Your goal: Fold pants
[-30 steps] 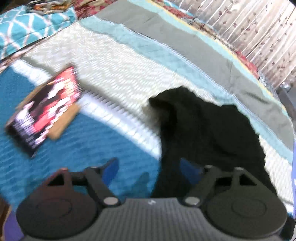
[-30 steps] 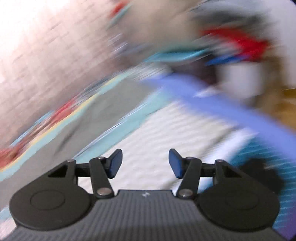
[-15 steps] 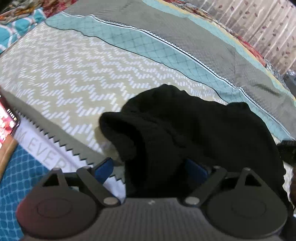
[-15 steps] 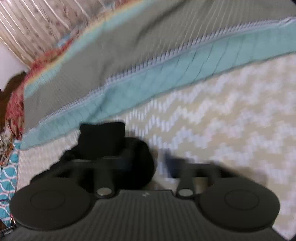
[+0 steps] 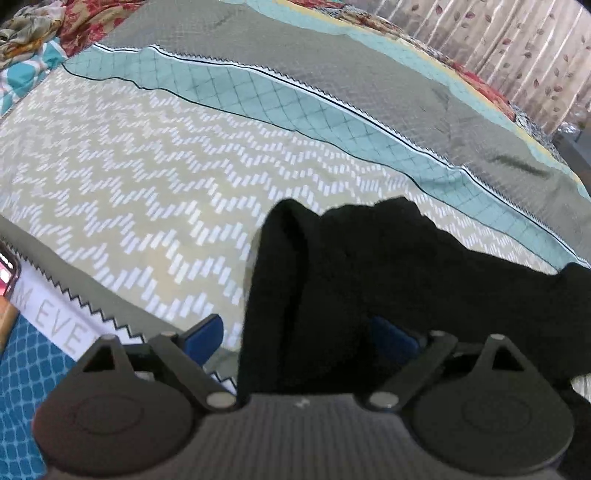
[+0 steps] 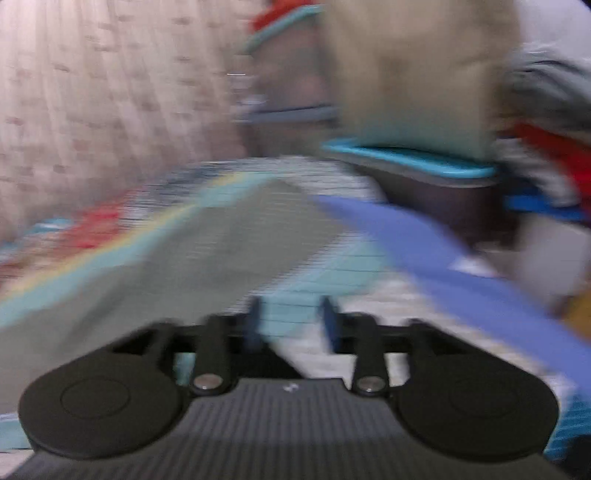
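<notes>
The black pants lie bunched in a heap on the patterned bedspread, one rolled end rising toward the middle of the left wrist view. My left gripper straddles the near part of the heap. Its jaws are wide and opening, and the left blue pad stands clear of the cloth. In the blurred right wrist view my right gripper hangs above the bed with its jaws opening and nothing between them. No pants show in that view.
A phone with a lit screen peeks in at the left edge. Crumpled cloths lie at the bed's far left corner. A curtain hangs behind the bed. The right wrist view shows a blue band and a teal-lidded box.
My left gripper slid right onto the pants, and the phone drifted to the frame's edge. My right gripper dipped to the black cloth, then swung away toward the room's side.
</notes>
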The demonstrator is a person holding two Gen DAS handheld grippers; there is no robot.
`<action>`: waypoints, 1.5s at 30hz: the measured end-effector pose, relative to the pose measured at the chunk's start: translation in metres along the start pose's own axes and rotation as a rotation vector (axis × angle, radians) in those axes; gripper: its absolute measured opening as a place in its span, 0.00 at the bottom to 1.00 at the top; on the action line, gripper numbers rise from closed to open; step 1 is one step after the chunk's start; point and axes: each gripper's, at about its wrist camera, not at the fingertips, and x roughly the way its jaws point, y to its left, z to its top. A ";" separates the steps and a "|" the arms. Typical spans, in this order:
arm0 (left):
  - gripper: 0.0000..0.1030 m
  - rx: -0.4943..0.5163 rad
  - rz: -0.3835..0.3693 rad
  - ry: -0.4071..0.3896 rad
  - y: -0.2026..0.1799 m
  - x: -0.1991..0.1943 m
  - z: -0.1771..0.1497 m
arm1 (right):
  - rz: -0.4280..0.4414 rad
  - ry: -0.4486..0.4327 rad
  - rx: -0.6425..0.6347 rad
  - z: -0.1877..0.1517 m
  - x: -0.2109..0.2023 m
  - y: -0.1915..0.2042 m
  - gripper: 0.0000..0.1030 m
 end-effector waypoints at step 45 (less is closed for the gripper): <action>0.37 0.196 0.157 -0.074 -0.049 0.061 0.021 | 0.703 0.357 -0.533 -0.135 -0.064 0.225 0.71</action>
